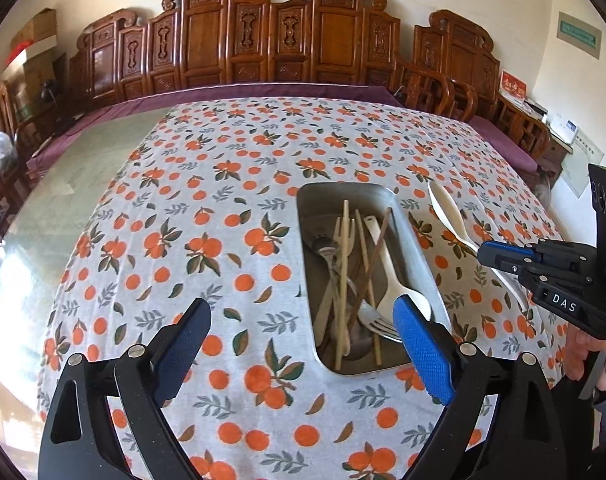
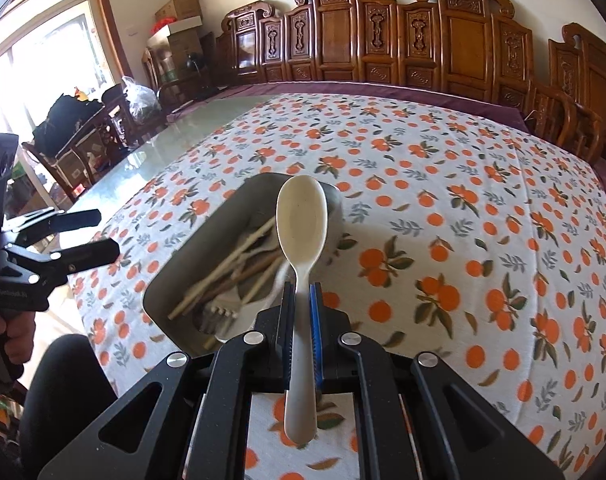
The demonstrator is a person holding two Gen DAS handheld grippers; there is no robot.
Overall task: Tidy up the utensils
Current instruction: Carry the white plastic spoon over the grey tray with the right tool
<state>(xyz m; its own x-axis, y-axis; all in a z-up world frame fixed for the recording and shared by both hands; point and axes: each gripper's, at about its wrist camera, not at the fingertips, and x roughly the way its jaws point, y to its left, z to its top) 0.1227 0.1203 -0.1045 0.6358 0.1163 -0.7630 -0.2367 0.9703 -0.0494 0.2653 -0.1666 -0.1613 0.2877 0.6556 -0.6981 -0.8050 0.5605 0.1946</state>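
A long table (image 1: pixel 103 184) fills the room ahead of a carved wooden bench (image 1: pixel 271 40), and an orange-print tablecloth (image 1: pixel 223 200) covers most of it, leaving a bare glassy strip along the left side. On the cloth sits a rectangular metal tray (image 1: pixel 419 256), long side running near to far, with plenty of open cloth to its left, right and far side. Piled inside the tray are chopsticks (image 1: pixel 345 248), a metal fork (image 1: pixel 377 322) and a cream spoon in the tray (image 1: pixel 399 292), all crossing one another.

The right gripper (image 2: pixel 301 292) angles downward above the tray's right edge, jaws pinched tight on the handle of a cream plastic spoon (image 2: pixel 301 216). Its bowl points away to the far side, lifted clear of the cloth, and its handle end sticks out back behind the pads.

The left gripper (image 1: pixel 303 344) tilts down over the tray's near end, jaws spread wide with nothing between them; its right fingertip hangs over the tray's near right corner. A hand (image 2: pixel 11 332) grips its handle at the near left.
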